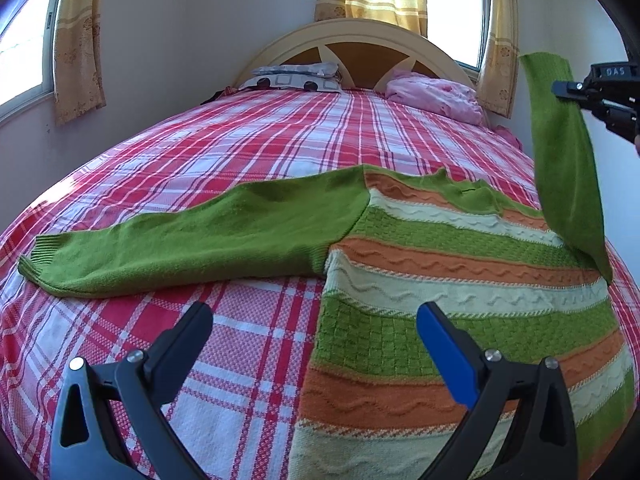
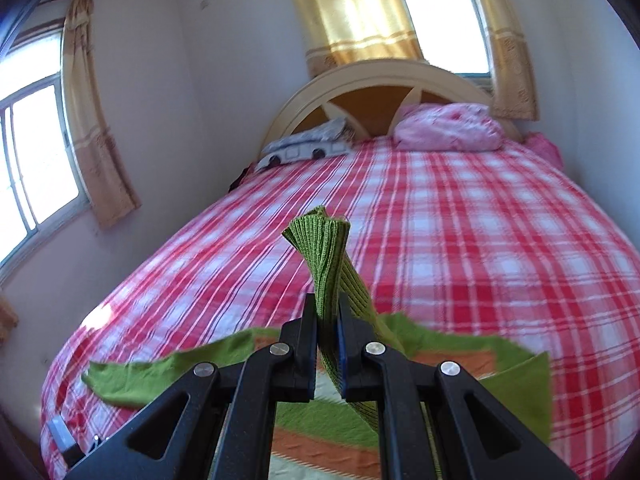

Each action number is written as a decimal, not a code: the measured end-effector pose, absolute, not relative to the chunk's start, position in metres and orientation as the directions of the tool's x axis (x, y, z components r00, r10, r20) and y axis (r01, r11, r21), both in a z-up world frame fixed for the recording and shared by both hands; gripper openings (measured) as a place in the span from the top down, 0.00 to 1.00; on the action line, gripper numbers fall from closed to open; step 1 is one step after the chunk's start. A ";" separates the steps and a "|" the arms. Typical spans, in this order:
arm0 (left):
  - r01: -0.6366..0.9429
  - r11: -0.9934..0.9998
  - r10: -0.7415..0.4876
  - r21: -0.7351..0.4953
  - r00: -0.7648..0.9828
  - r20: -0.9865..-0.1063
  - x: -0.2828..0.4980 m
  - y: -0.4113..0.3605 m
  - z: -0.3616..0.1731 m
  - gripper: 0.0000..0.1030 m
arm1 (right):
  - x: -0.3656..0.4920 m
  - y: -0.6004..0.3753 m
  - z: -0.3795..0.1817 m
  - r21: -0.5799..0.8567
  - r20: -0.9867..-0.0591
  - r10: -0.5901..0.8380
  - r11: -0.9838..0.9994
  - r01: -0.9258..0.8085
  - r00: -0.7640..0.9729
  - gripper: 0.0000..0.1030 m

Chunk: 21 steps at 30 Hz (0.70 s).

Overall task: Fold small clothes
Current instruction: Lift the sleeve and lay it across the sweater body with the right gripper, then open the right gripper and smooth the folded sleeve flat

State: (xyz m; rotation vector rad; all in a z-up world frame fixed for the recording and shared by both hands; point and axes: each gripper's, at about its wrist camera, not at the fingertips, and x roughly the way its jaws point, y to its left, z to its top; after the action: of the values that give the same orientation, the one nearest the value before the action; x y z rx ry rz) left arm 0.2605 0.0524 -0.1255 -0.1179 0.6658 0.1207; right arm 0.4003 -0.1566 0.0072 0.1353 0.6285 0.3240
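Note:
A small striped sweater (image 1: 460,280) in green, orange and cream lies flat on the red plaid bed (image 1: 240,152). Its left green sleeve (image 1: 192,244) is spread out to the left. My left gripper (image 1: 316,320) is open and empty, low over the sweater's left edge. My right gripper (image 2: 328,316) is shut on the ribbed cuff of the right green sleeve (image 2: 324,256) and holds it up above the bed. In the left wrist view the lifted sleeve (image 1: 560,152) hangs from the right gripper (image 1: 560,90) at the far right.
A grey patterned pillow (image 1: 296,76) and a pink bundle (image 1: 436,94) lie by the cream headboard (image 1: 352,36). Yellow curtains (image 1: 78,48) hang at the windows. A wall runs along the bed's left side.

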 end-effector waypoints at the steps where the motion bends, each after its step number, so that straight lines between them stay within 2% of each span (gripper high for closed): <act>1: -0.152 0.986 0.078 -0.068 0.781 -0.620 0.259 0.053 -0.125 0.00 | 0.400 -0.142 -0.009 0.220 -0.573 0.350 0.937 -0.271 0.741 0.93; 9: -0.185 0.983 0.135 -0.016 0.770 -0.624 0.254 0.062 -0.124 0.00 | 0.395 -0.079 -0.107 0.219 -0.683 0.398 0.912 -0.348 0.613 0.92; 13: -0.186 0.982 0.155 0.016 0.765 -0.625 0.255 0.062 -0.121 0.00 | 0.394 -0.086 -0.129 0.299 -0.721 0.443 0.893 -0.336 0.533 0.90; 14: -0.182 0.983 0.154 0.021 0.764 -0.627 0.256 0.062 -0.118 0.00 | 0.392 -0.092 -0.128 0.304 -0.733 0.439 0.895 -0.327 0.519 0.78; 15: -0.176 0.984 0.150 0.022 0.763 -0.628 0.258 0.062 -0.116 0.00 | 0.389 -0.099 -0.126 0.304 -0.734 0.437 0.896 -0.325 0.519 0.50; 16: -0.168 0.986 0.143 0.020 0.761 -0.632 0.261 0.062 -0.113 0.00 | 0.381 -0.108 -0.122 0.307 -0.726 0.444 0.893 -0.330 0.525 0.39; 17: -0.160 0.987 0.132 0.014 0.759 -0.638 0.264 0.062 -0.112 0.00 | 0.373 -0.121 -0.116 0.304 -0.714 0.446 0.892 -0.334 0.540 0.33; 21: -0.120 0.992 0.072 -0.029 0.754 -0.653 0.283 0.053 -0.101 0.00 | 0.349 -0.160 -0.098 0.196 -0.714 0.357 0.928 -0.317 0.602 0.33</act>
State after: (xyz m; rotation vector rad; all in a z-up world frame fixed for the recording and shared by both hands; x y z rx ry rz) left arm 0.2826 0.0533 -0.1011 -0.0704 0.7093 0.1047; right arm 0.3495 -0.1597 -0.0976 0.0512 0.8383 0.3903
